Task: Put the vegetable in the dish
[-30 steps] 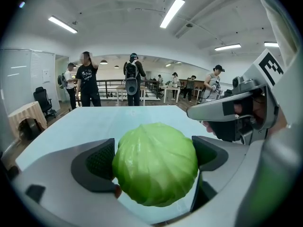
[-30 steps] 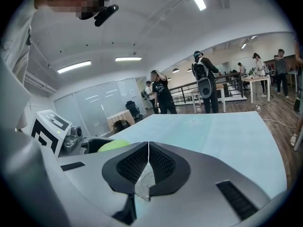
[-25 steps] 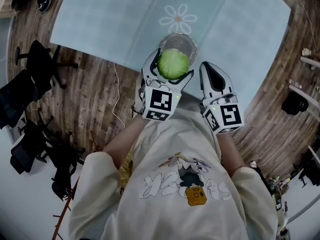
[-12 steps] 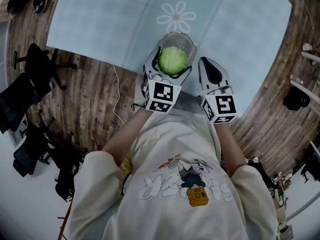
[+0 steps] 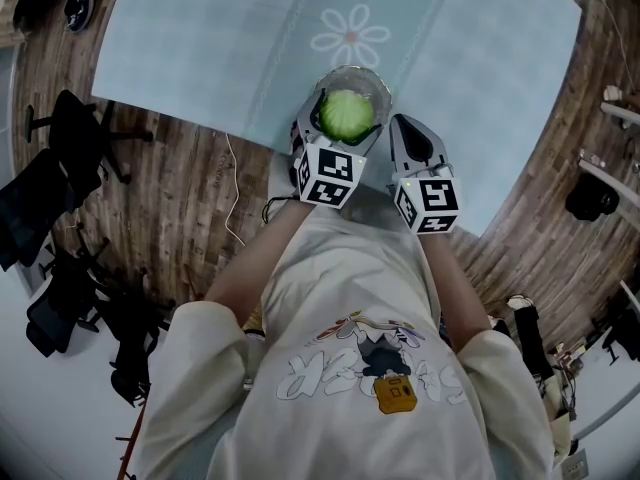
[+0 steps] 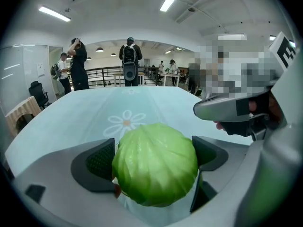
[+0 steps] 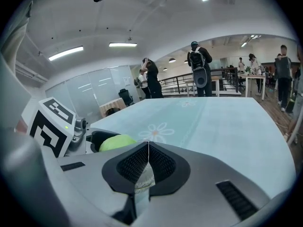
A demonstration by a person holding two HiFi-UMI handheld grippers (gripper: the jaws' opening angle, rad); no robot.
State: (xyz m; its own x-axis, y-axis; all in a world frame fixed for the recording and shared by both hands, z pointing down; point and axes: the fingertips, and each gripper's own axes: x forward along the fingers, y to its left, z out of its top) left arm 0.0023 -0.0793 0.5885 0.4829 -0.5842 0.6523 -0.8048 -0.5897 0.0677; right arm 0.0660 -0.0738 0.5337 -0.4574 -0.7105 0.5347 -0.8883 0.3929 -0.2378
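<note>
Gripping a green cabbage (image 5: 347, 113) in the left gripper (image 5: 346, 126), directly over a clear glass dish (image 5: 350, 71) by the tabletop's (image 5: 200, 48) near edge, just below a printed daisy (image 5: 350, 36). Holding the right gripper (image 5: 407, 126) just beside the dish.

Head view overhead; gripper views low, cabbage (image 5: 347, 114) seemingly common.
</note>
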